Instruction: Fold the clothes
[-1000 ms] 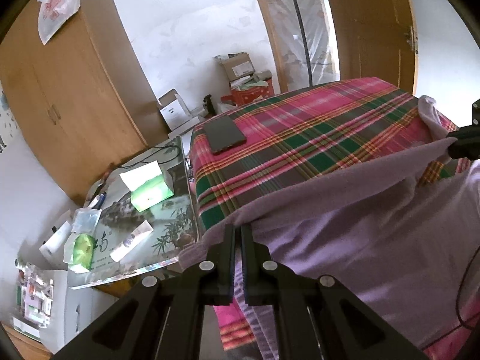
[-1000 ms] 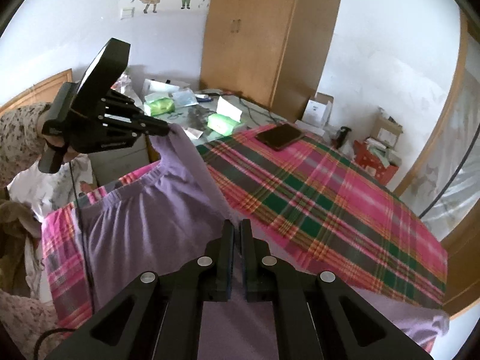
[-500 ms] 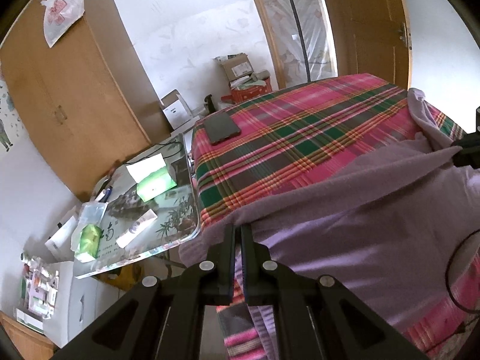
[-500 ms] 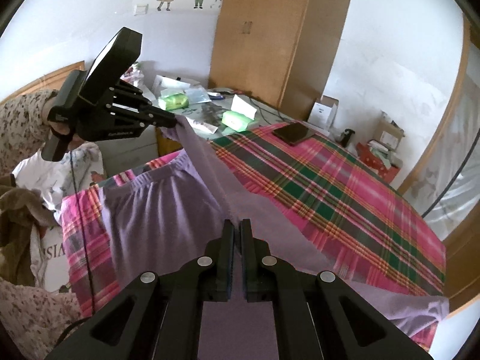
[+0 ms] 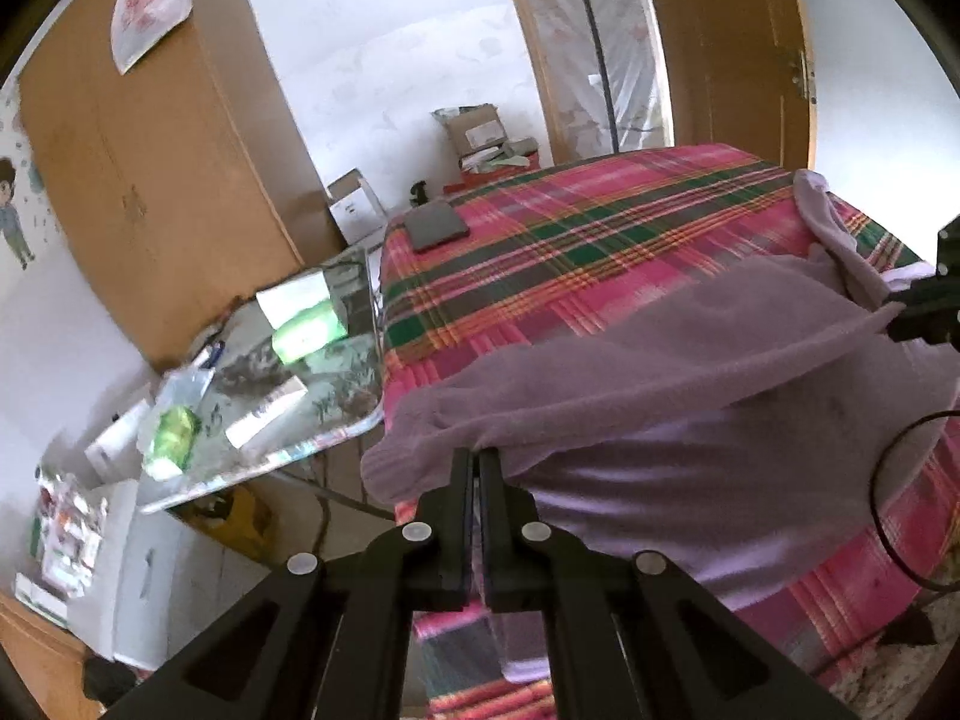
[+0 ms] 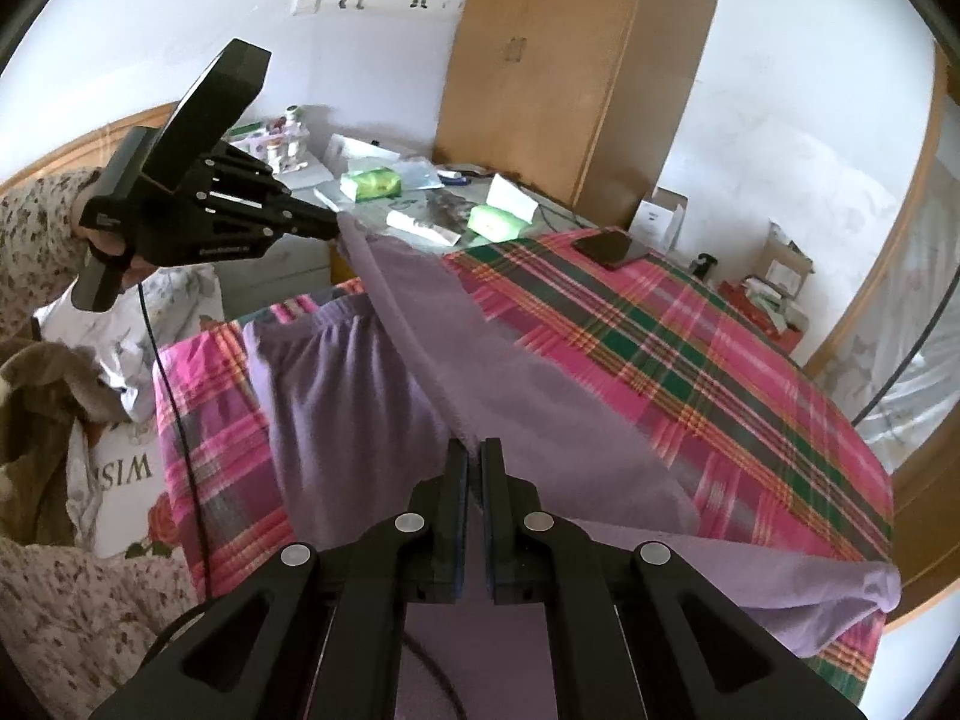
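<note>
While each hand-held gripper, left (image 5: 478, 457) and right (image 6: 474, 447), pinches the purple trousers (image 6: 372, 396), they hang (one leg folded over) above the plaid bed (image 6: 690, 348).

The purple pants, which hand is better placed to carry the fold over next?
Neither alone, I'd judge. The left tongs and right tongs are each shut on one end of the lifted edge of the purple pants, stretched between them above the plaid bedspread. Moving both together looks best.

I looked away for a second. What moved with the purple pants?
Both tongs, left and right, lifted the pinched edge of the purple pants higher, carrying it toward the waistband side of the plaid bed cover. Neither let go. The dark phone stayed put.
</note>
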`<state>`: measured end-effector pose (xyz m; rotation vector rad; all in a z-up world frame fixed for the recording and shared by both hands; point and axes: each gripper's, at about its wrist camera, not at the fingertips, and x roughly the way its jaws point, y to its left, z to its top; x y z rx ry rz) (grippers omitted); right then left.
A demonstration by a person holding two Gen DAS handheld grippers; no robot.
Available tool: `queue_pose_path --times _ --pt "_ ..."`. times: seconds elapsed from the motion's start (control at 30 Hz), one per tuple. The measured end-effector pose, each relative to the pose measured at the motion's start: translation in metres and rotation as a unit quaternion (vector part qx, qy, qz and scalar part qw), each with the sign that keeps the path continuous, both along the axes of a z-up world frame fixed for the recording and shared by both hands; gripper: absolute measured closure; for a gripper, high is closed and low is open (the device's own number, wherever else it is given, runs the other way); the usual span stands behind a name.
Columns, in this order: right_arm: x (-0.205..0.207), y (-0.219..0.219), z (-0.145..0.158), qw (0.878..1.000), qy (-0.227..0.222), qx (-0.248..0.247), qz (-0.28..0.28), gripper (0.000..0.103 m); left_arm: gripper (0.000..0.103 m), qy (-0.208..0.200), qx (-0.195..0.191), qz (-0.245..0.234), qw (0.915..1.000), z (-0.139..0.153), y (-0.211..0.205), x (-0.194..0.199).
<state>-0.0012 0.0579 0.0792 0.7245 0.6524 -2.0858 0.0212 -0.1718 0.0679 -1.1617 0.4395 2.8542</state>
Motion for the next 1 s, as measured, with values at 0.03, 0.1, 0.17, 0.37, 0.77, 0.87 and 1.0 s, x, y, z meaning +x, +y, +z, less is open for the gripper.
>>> queue_pose_path --times 0.03,0.1,0.17,0.37,0.77,0.87,1.0 --pt "0.002 0.000 -0.003 1.000 -0.003 0.001 -0.001 0.099 0.101 -0.001 0.003 0.001 1.0000 -0.003 0.000 0.003" --pt "0.005 0.001 -0.010 1.000 -0.008 0.004 -0.002 0.099 0.101 -0.003 0.009 0.004 0.9999 -0.008 0.001 0.009" --pt "0.009 0.002 -0.016 1.000 -0.010 0.008 -0.002 0.099 0.101 -0.004 0.014 0.007 0.9999 -0.014 0.002 0.015" --pt "0.015 0.003 -0.036 1.000 -0.020 0.021 -0.003 0.099 0.101 -0.018 0.035 0.017 0.9991 -0.027 0.002 0.027" --pt "0.025 0.004 -0.059 0.998 -0.038 0.046 0.000 0.099 0.101 -0.030 0.036 0.016 0.9988 -0.045 0.006 0.045" --pt "0.026 0.005 -0.063 0.998 -0.046 0.048 -0.002 0.099 0.101 -0.036 0.046 0.023 0.9980 -0.049 0.003 0.048" --pt "0.027 0.006 -0.064 0.997 -0.050 0.051 -0.001 0.098 0.101 -0.040 0.048 0.027 0.9977 -0.053 0.002 0.054"
